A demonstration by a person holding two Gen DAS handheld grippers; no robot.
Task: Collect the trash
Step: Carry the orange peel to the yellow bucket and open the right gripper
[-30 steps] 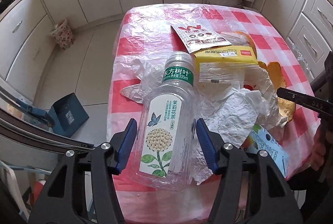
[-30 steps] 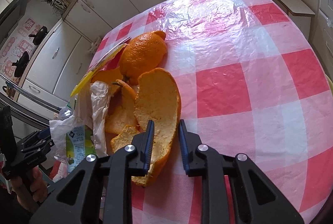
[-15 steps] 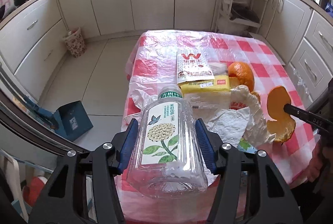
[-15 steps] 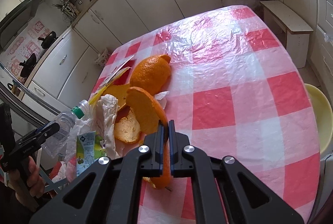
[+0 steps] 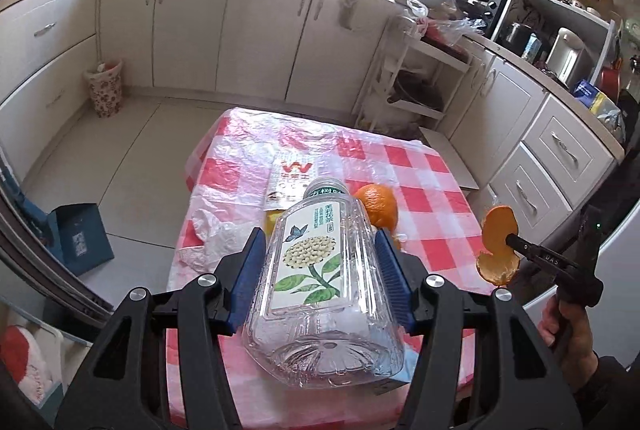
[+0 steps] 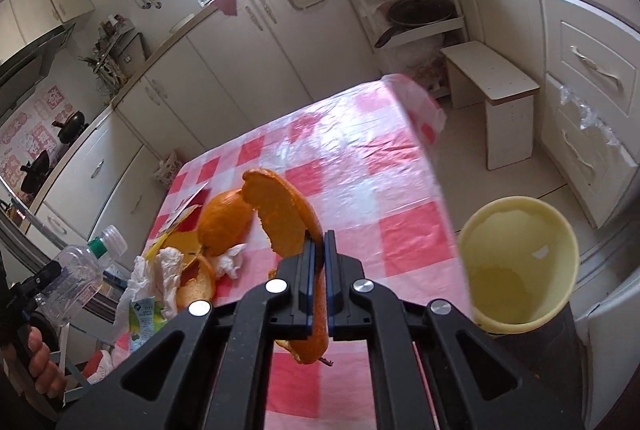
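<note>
The left gripper (image 5: 320, 266) clamps a clear empty bottle (image 5: 320, 278) above the checked table's (image 5: 424, 186) near edge. The right gripper (image 6: 319, 262) pinches a curled orange peel (image 6: 280, 214) lifted off the table. Only the right wrist view shows the pale yellow bin (image 6: 520, 262) beside the table, apparently empty. The left wrist view shows a whole orange (image 5: 378, 204) and a snack packet (image 5: 290, 178) on the table.

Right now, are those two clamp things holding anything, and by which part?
Yes. The left gripper clamps a clear plastic bottle across the sides of its body. The right gripper pinches a curled orange peel near its middle.
</note>
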